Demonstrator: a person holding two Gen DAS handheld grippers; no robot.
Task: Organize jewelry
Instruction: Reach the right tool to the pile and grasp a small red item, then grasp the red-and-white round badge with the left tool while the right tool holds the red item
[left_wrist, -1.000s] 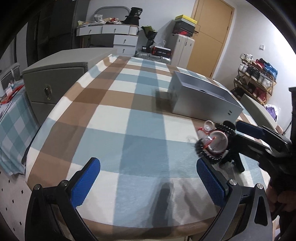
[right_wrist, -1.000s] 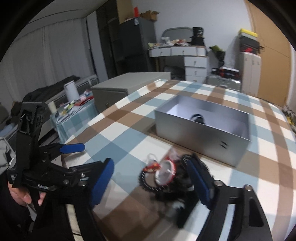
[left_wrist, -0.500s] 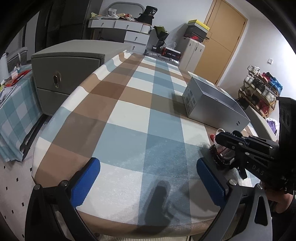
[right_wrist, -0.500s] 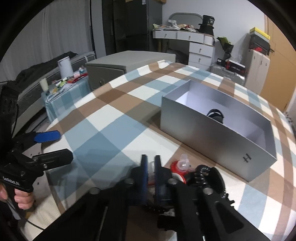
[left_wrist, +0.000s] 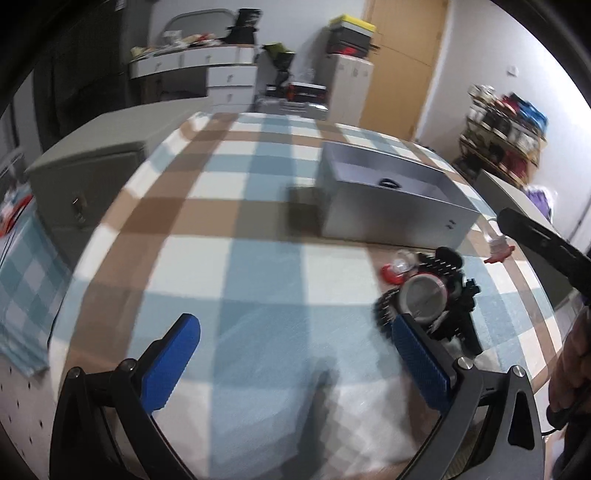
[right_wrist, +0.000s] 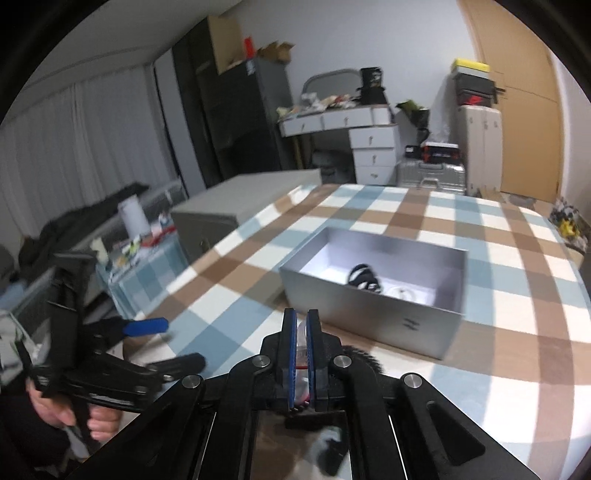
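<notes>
On the checked tabletop (left_wrist: 258, 266), just in front of the long side of the silver box (left_wrist: 391, 206), lies the jewelry pile (left_wrist: 424, 295): black beaded bracelets tangled around a round clear case with a red rim, and a second small red-and-clear piece (left_wrist: 397, 267) on the side of the pile toward the box. Inside the silver box (right_wrist: 373, 288) a black-and-white banded piece (right_wrist: 364, 277) rests on the floor of the box, with a pale round item (right_wrist: 404, 293) next to it, too blurred to identify.

The right gripper (right_wrist: 301, 365) has its blue-lined fingers (right_wrist: 291, 354) almost together, clamped on a small clear packet with red on it (right_wrist: 302, 354); in the left wrist view that packet (left_wrist: 498, 251) hangs off the near right corner of the box, raised clear of the pile. The left gripper (left_wrist: 295, 365) hovers over the tabletop with its fingers (left_wrist: 171, 362) wide apart and nothing between them; its right finger overlaps the near edge of the pile in the picture, though contact cannot be judged.

Half a second ago the right gripper was down at the pile with its fingers closed among the beads. It has now risen toward the box, taking the packet with it, and the round case shows uncovered.
</notes>
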